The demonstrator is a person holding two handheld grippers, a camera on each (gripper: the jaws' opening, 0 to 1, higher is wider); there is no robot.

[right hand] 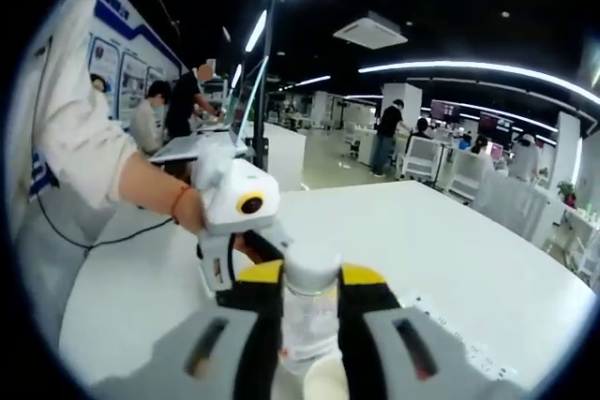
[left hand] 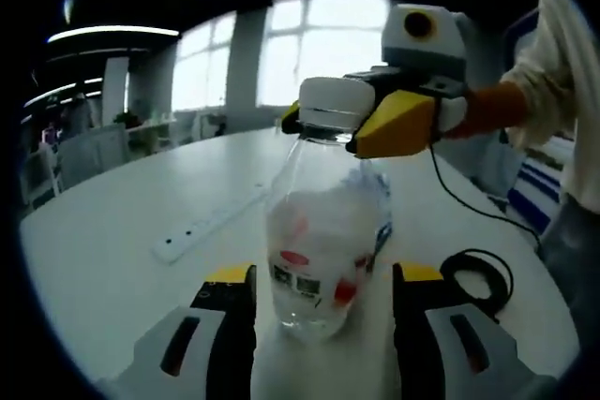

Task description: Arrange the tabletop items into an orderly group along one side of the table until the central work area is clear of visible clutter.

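Standing upright on the white worktop point(left hand: 112, 259), clear bottle point(left hand: 323, 231) has right tool point(left hand: 361, 124) clamped on its white cap point(left hand: 333, 102), left tool point(left hand: 323, 311) apart astride its base; advised: lift vertically, set beside power strip point(left hand: 211, 222) at worktop edge

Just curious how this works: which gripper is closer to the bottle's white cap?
Right. The right gripper is clamped around the white cap; the left gripper flanks the bottle lower down, near its base.
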